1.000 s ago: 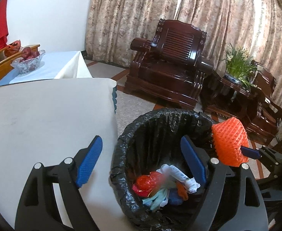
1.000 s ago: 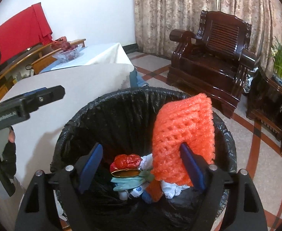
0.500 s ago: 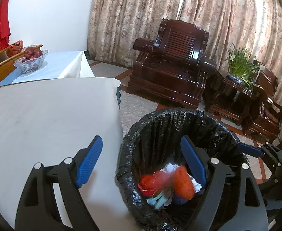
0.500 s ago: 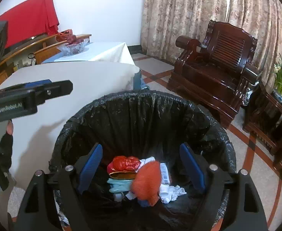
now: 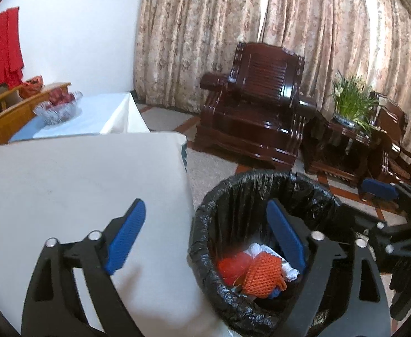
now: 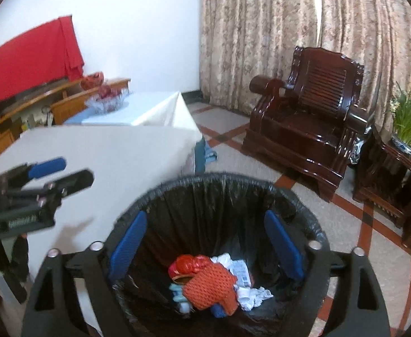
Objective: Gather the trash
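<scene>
A bin lined with a black bag stands on the floor beside a white table; it also shows in the left wrist view. An orange foam net lies inside on top of red, white and blue trash, and shows in the left wrist view too. My right gripper is open and empty above the bin. My left gripper is open and empty, straddling the table edge and the bin's left rim.
A dark wooden armchair stands beyond the bin. A side table with a potted plant is at the right. A second white table holds a glass fruit bowl. Patterned curtains hang behind.
The orange foam net left my right gripper's fingers and dropped into the bin. Both grippers have lifted and pulled back from the bin.
</scene>
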The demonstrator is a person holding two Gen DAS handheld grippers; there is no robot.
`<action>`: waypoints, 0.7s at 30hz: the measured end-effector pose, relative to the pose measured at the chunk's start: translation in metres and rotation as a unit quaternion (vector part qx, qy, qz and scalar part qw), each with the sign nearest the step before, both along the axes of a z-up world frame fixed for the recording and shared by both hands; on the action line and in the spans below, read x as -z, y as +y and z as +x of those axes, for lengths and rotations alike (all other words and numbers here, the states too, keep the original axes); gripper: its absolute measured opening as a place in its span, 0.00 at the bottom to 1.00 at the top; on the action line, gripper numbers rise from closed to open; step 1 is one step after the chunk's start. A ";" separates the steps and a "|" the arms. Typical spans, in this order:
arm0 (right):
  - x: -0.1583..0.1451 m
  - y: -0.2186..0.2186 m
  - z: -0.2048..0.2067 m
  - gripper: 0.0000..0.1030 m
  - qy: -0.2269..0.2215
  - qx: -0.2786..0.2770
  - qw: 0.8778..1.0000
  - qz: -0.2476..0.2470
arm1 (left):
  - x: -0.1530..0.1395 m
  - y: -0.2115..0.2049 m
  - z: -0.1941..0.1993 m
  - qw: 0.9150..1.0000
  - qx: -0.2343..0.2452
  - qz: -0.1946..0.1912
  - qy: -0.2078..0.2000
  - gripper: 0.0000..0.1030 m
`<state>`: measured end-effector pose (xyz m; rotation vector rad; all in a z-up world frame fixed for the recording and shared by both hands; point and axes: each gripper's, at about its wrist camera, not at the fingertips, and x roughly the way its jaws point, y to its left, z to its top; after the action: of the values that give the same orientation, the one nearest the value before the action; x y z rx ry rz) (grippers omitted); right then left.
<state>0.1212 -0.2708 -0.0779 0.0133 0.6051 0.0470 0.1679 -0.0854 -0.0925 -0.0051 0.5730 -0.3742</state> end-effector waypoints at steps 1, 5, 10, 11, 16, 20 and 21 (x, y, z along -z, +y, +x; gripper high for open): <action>-0.009 0.001 -0.004 0.89 -0.011 0.000 1.000 0.007 | -0.008 0.003 -0.007 1.000 -0.001 0.001 -0.010 0.86; -0.034 0.004 -0.018 0.94 -0.039 0.004 0.999 0.022 | -0.032 0.010 -0.026 0.999 -0.006 -0.002 -0.035 0.90; -0.060 0.005 -0.033 0.94 -0.060 0.008 0.997 0.037 | -0.061 0.019 -0.050 0.998 -0.020 0.000 -0.061 0.95; -0.065 0.007 -0.037 0.94 -0.065 0.008 0.997 0.036 | -0.064 0.020 -0.053 0.998 -0.023 0.001 -0.064 0.95; -0.081 0.011 -0.055 0.94 -0.087 0.006 0.996 0.030 | -0.085 0.025 -0.074 0.996 -0.034 0.013 -0.081 0.95; -0.092 0.014 -0.066 0.94 -0.105 0.004 0.994 0.029 | -0.098 0.028 -0.086 0.995 -0.039 0.013 -0.095 0.95; -0.093 0.015 -0.068 0.94 -0.108 0.003 0.994 0.029 | -0.103 0.028 -0.090 0.994 -0.041 0.012 -0.098 0.95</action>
<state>0.0533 -0.2558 0.0155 0.0651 0.3865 0.0592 0.0775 -0.0572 0.0101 0.0308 0.3822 -0.2850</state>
